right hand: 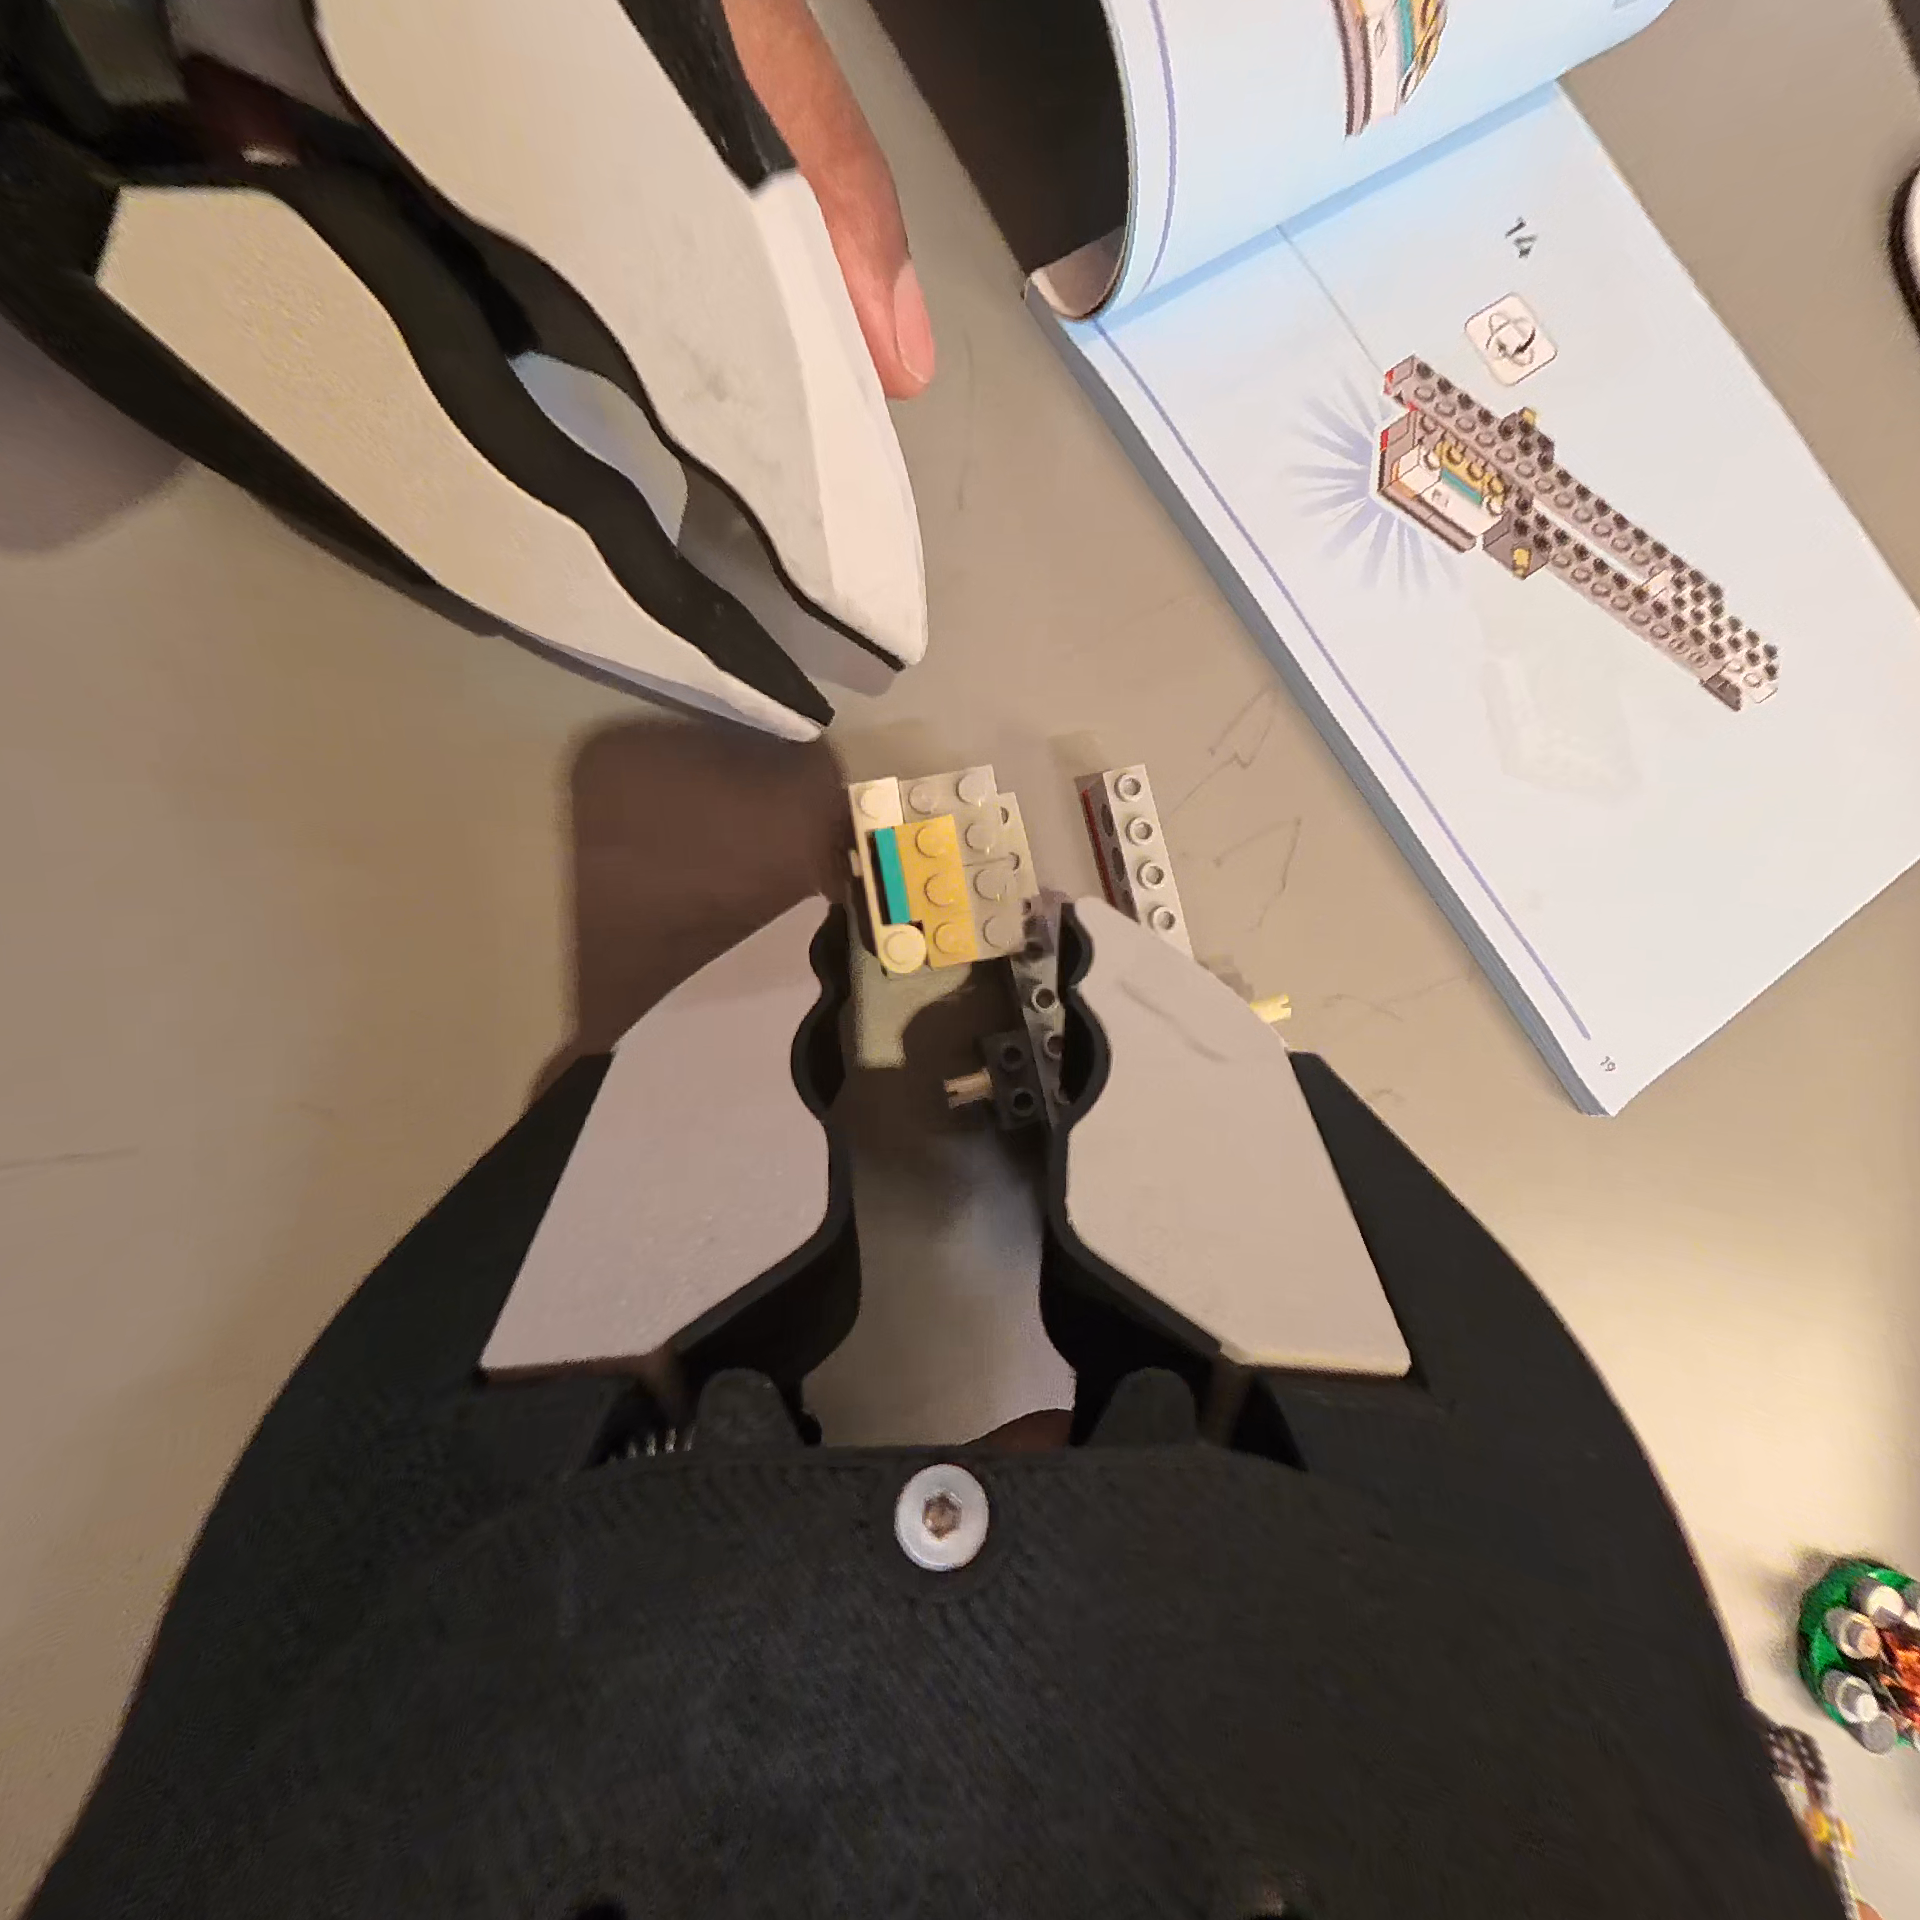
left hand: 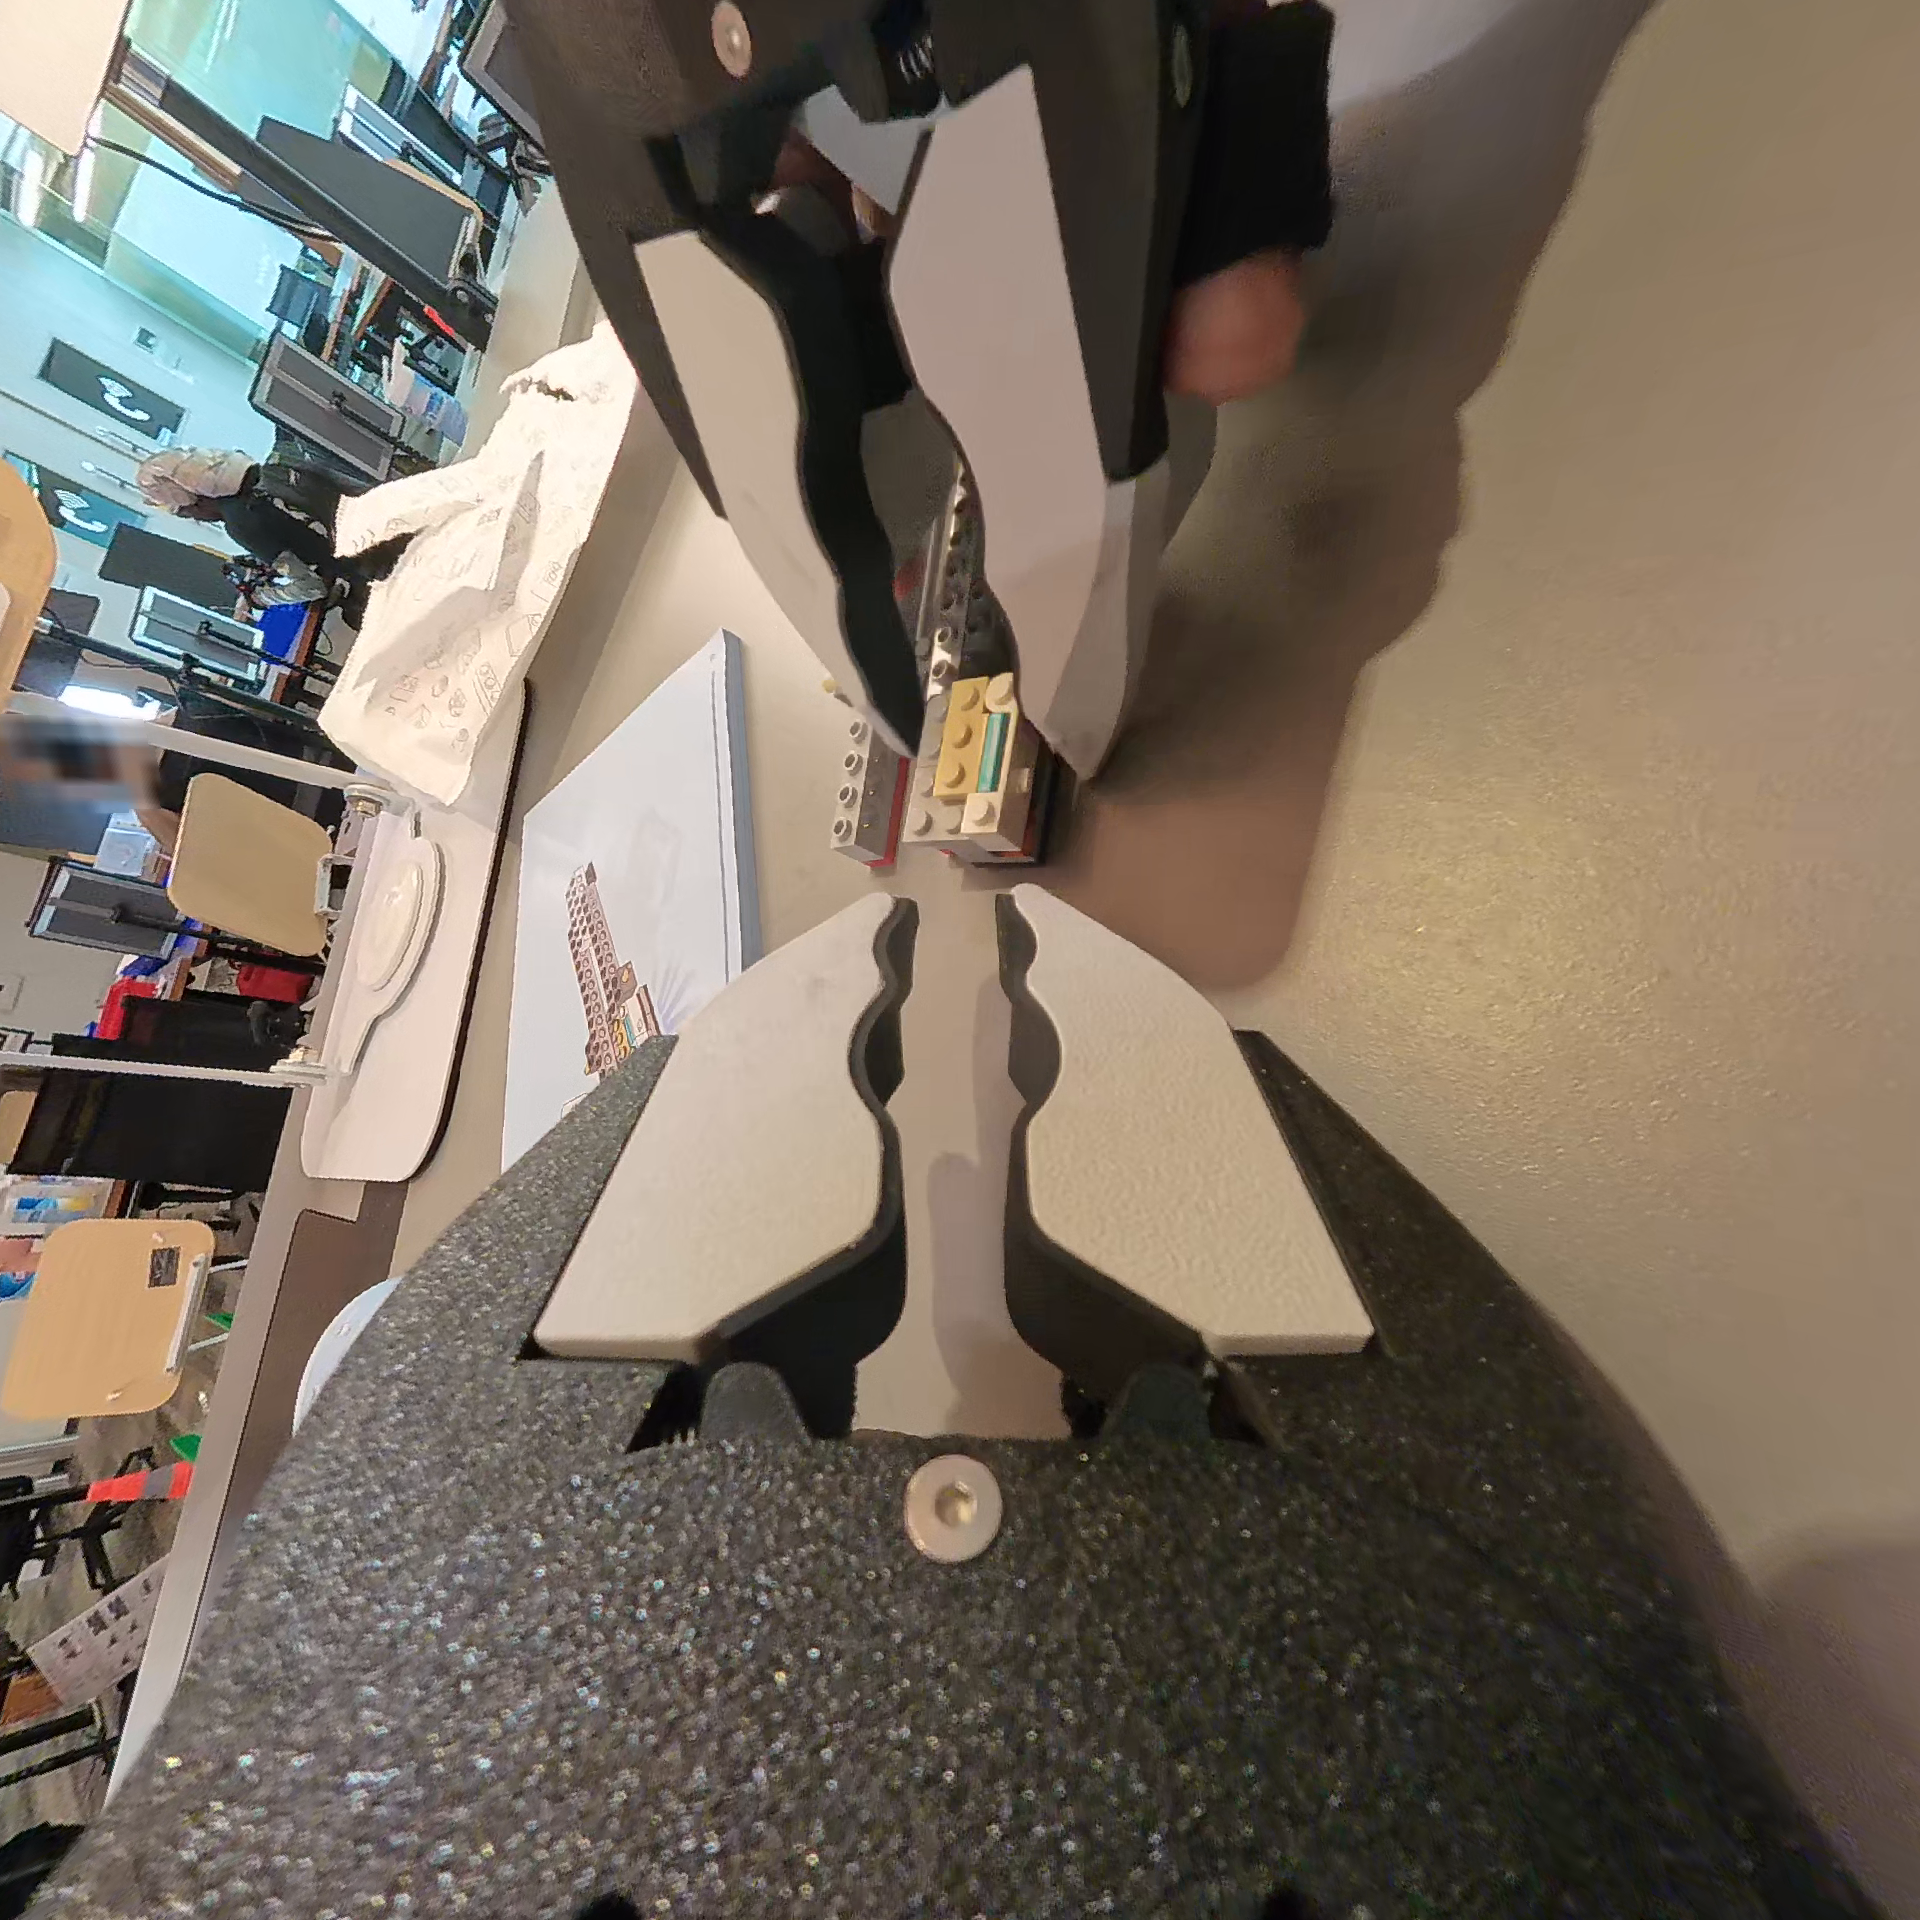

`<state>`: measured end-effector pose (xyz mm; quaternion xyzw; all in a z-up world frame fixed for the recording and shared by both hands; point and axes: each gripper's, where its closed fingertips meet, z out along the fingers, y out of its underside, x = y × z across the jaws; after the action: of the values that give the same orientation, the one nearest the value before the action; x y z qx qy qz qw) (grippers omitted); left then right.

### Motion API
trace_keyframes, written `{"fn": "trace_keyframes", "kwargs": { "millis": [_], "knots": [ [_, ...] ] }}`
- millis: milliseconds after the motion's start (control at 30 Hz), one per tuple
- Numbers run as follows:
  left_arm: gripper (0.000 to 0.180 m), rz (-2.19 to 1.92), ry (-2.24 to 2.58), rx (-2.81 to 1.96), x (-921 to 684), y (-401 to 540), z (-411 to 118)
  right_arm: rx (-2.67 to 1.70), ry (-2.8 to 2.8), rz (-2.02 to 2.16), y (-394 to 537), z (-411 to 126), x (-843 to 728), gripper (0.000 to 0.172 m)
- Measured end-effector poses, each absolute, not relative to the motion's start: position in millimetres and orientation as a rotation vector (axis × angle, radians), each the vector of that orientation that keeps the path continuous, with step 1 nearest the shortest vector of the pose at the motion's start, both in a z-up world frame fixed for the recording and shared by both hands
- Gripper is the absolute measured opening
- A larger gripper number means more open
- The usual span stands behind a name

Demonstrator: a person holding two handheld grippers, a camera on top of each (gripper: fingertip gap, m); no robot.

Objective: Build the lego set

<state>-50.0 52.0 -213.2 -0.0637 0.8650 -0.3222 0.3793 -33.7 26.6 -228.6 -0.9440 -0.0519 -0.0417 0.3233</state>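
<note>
Straddling the brick model point(right hand: 940, 883) at frame centre on the bench point(right hand: 312, 935), our right tool point(right hand: 948, 920) stands open around it, pads not pressing. Our left tool point(left hand: 956, 904) hovers just beside, slightly parted, empty. We risk knocking the loose grey brick point(right hand: 1138, 857) aside.

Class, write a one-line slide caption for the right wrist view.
Right gripper open astride a multicoloured toy-brick assembly on a beige table, beside an open instruction booklet.
</note>
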Motion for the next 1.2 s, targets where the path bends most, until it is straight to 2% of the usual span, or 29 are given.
{"fn": "trace_keyframes", "kwargs": {
  "millis": [67,133,333,600,800,967,1200],
  "knots": [
    [0.015,-0.824,2.21,-0.163,-50,52,-213,-2.478,-0.142,-0.107,26,-229,-34,0.029],
    [0.015,-0.824,2.21,-0.165,-50,52,-213,-2.475,-0.132,-0.128,26,-228,-32,0.027],
    [0.017,-0.898,2.178,-0.236,-47,55,-203,-2.376,-0.117,-0.127,31,-214,-30,0.027],
    [0.023,-1.278,2.131,-0.566,-43,68,-170,-2.308,-0.134,-0.139,31,-208,-31,0.027],
    [0.023,-1.241,2.175,-0.554,-44,65,-176,-2.446,-0.154,-0.197,22,-224,-27,0.028],
    [0.023,-1.219,2.185,-0.545,-44,64,-179,-2.501,-0.184,-0.15,22,-228,-29,0.043],
    [0.022,-1.204,2.194,-0.529,-45,62,-180,-2.547,-0.219,-0.073,32,-230,-29,0.043]
  ]
}}
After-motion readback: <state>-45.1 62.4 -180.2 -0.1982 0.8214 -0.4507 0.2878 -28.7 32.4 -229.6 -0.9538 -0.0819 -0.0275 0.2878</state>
